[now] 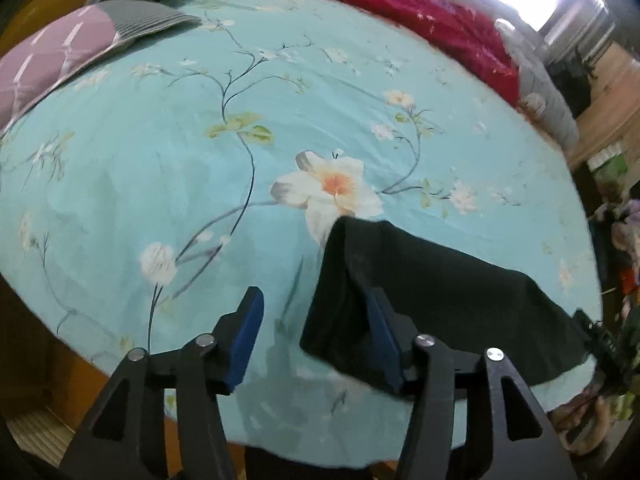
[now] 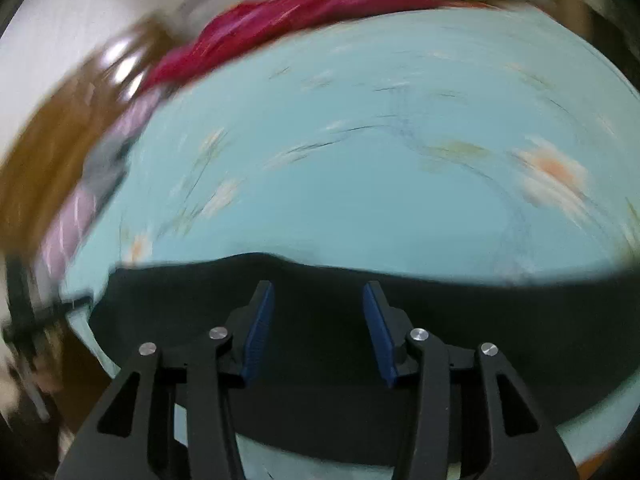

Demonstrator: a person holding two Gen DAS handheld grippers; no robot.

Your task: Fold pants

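Observation:
Black pants [image 1: 448,292] lie on a light blue floral bedsheet [image 1: 240,160], near its front edge. In the left wrist view my left gripper [image 1: 316,316] is open above the sheet; a raised fold of the pants drapes over its right finger [image 1: 384,344], and its left finger is clear of the cloth. In the blurred right wrist view the pants [image 2: 320,408] stretch as a dark band across the sheet [image 2: 360,168]. My right gripper [image 2: 318,316] is open just above the band, holding nothing.
Two purple-and-grey pillows [image 1: 60,52] lie at the far left of the bed. A red blanket [image 1: 420,8] is bunched along the far side, with a grey-white plush [image 1: 544,100] beside it. The wooden bed frame [image 1: 60,360] shows at the near left. Clutter stands past the bed's right edge [image 1: 616,240].

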